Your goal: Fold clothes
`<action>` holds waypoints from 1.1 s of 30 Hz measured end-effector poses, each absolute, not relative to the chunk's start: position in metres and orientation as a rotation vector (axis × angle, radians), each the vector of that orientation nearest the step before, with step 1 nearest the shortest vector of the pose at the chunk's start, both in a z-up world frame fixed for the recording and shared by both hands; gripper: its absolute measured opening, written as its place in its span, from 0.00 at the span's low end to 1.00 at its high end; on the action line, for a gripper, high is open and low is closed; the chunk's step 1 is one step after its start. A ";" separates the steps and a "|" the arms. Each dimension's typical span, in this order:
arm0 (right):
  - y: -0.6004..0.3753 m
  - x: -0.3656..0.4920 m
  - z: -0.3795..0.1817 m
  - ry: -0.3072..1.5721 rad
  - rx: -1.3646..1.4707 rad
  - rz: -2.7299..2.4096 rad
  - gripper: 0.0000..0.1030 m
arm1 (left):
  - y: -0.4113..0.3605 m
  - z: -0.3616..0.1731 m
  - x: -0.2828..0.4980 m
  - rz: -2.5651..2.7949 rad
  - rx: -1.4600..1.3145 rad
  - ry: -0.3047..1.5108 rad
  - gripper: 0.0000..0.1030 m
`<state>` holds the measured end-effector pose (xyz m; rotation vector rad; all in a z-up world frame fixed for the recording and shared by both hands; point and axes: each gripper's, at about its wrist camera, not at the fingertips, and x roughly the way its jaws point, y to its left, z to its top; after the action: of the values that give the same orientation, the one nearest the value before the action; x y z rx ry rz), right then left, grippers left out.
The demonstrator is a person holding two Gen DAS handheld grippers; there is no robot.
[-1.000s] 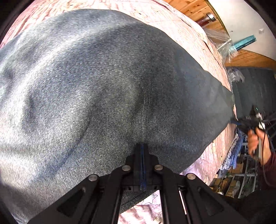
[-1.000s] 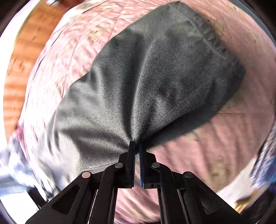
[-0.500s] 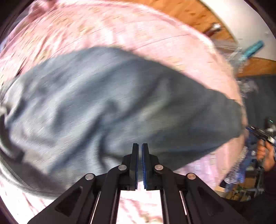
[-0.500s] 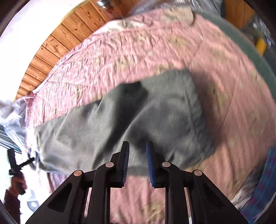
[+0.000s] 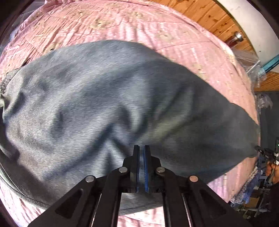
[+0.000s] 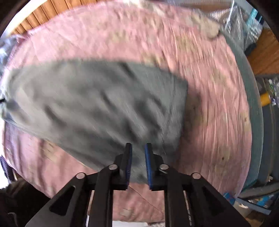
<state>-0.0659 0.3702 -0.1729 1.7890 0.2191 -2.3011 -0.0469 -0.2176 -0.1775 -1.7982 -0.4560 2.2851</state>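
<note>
My left gripper (image 5: 141, 148) is sitting with its jaws nearly together, only a thin slit between them and no cloth in it, over the grey garment (image 5: 108, 111) that is filling the middle of the frame. My right gripper (image 6: 138, 148) is hanging with jaws parted and gripping nothing. The garment is lying rumpled across a pink bedspread (image 5: 122, 22). Wooden panelling (image 5: 205, 15) is showing at the upper right.
</note>
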 end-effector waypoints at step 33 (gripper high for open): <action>0.299 -0.056 -0.167 0.318 1.640 -2.384 0.27 | -0.234 -0.168 0.026 2.301 -1.735 -0.764 0.04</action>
<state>-0.0557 0.2986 -0.1668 1.6404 0.3177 -2.3837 0.0264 -0.2335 -0.1684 -1.7354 -0.7642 2.3013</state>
